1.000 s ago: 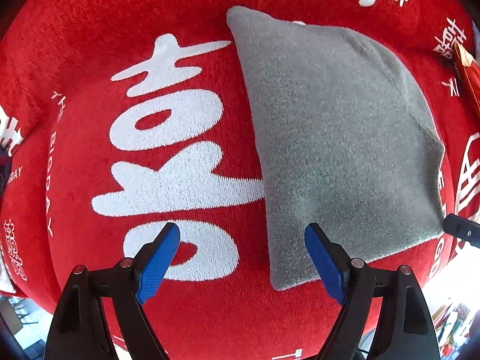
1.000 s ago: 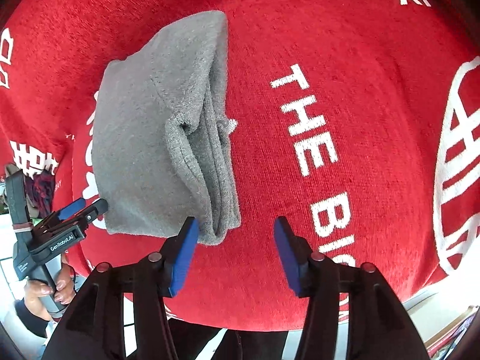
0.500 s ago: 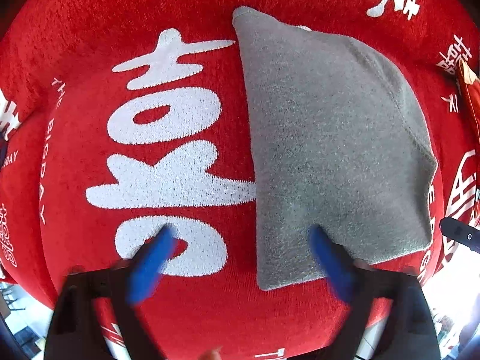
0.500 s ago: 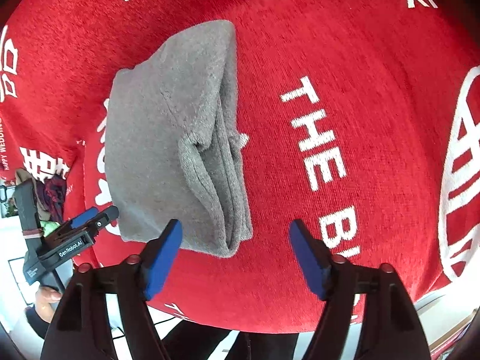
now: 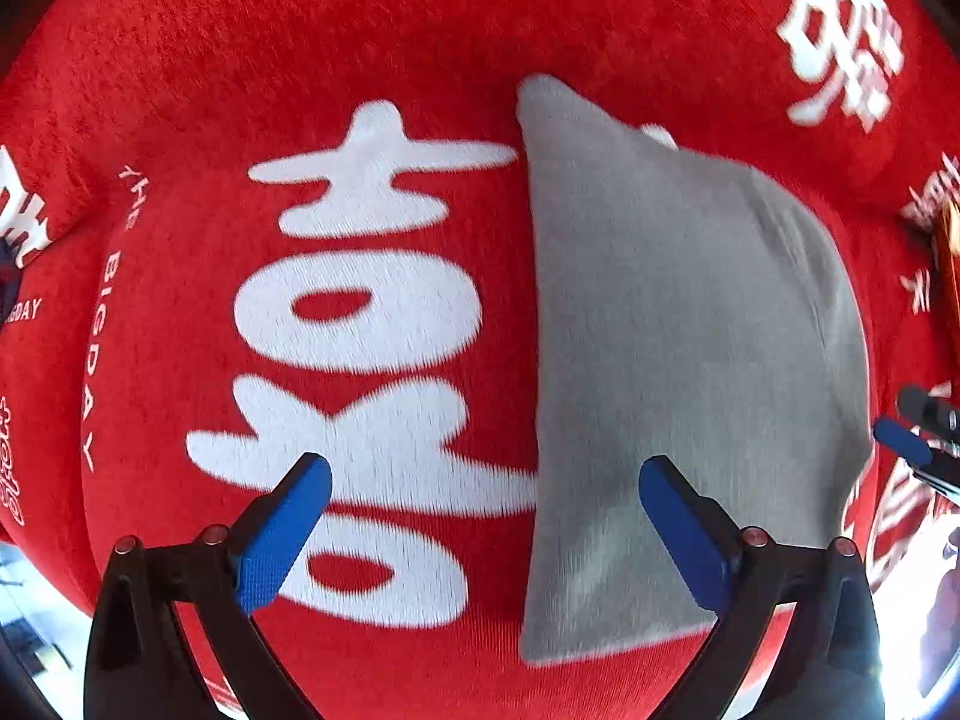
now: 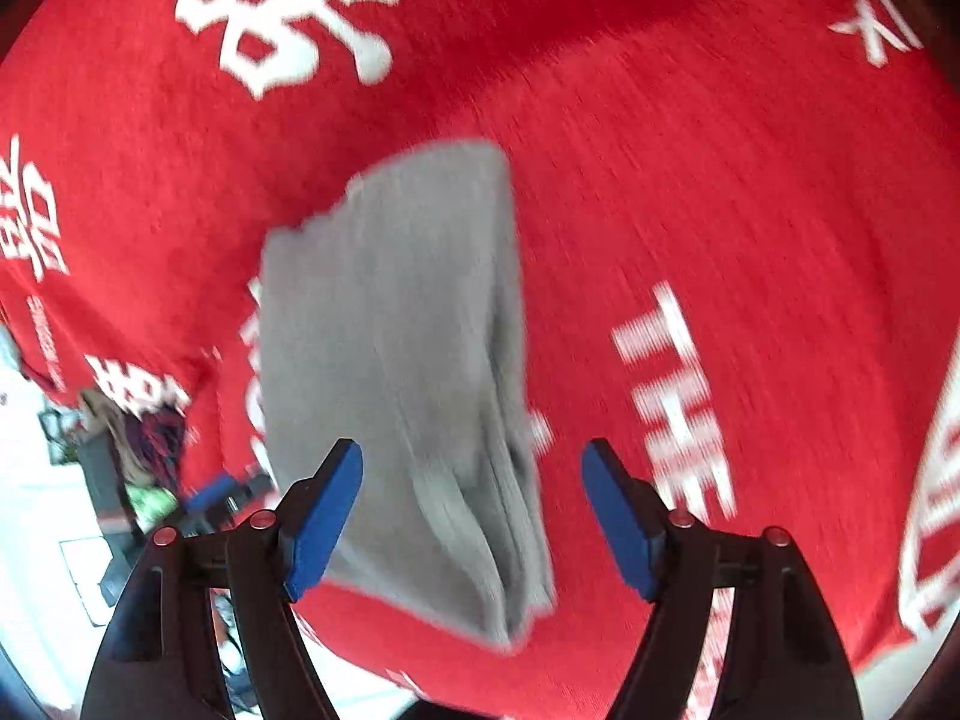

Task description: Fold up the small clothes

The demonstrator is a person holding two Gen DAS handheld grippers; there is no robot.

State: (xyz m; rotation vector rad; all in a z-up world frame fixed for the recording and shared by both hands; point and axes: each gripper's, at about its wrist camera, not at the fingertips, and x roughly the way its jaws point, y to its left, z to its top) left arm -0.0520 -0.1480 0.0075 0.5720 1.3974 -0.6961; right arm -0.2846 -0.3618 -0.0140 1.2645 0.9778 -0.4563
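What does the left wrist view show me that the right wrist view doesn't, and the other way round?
Only the left wrist view: the folded grey garment seen flat from above, smooth, beside the large white character on the red cloth, plus the right gripper's tip at the frame's right edge.

Only the right wrist view: the garment's stacked, layered edge, the white lettering THE, and room clutter beyond the cloth's edge.

Both: the garment lying free on the red cloth, and each view's own jaws open with nothing gripped, left gripper, right gripper.
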